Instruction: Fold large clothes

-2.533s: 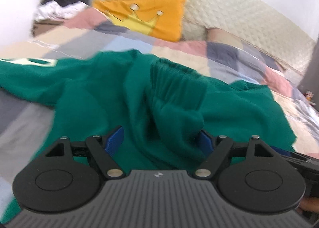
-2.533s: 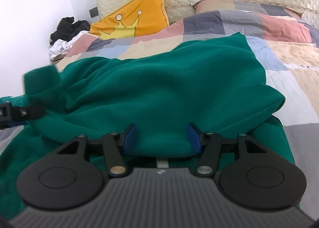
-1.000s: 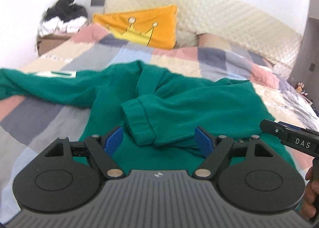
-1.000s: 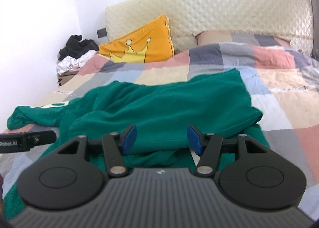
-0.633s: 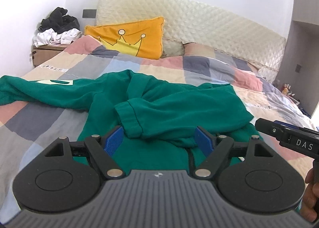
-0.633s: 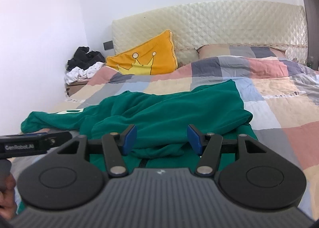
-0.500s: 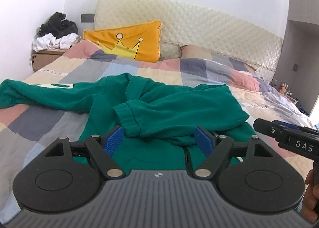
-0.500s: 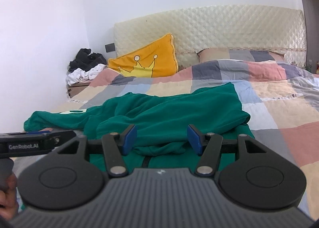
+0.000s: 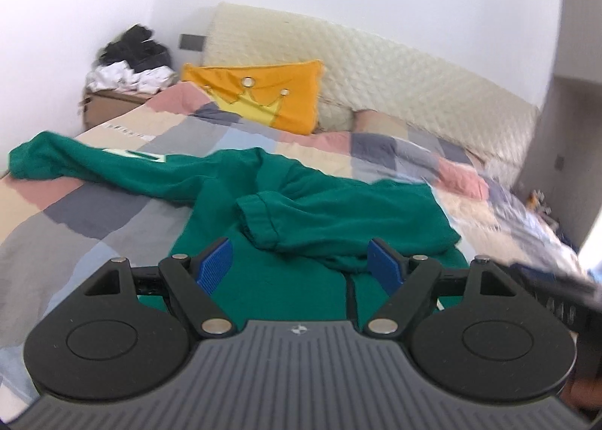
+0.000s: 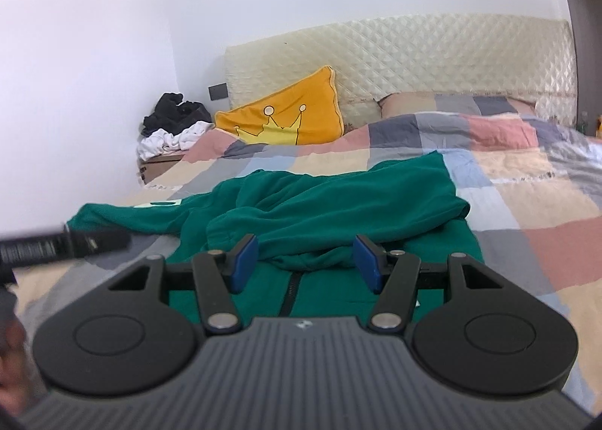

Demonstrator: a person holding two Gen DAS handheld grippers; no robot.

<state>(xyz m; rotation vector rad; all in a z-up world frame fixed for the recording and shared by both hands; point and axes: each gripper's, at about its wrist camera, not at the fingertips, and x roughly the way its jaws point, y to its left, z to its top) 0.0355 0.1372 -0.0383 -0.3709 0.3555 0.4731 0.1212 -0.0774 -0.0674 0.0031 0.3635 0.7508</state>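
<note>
Two grippers, left gripper (image 9: 301,264) and right gripper (image 10: 306,260), hover spread and empty above green jacket (image 10: 338,200) on checked quilt (image 10: 526,204).

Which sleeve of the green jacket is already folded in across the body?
On the green jacket, the sleeve with the ribbed cuff lies across the front. The other sleeve, bearing a pale patch, lies stretched out left over the quilt.

black grippers (image 9: 299,266) (blue ribbed pads (image 9: 214,266))

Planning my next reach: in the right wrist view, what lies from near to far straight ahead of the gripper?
right gripper → green zip-up jacket → patchwork quilt → plaid pillow → quilted headboard
</note>
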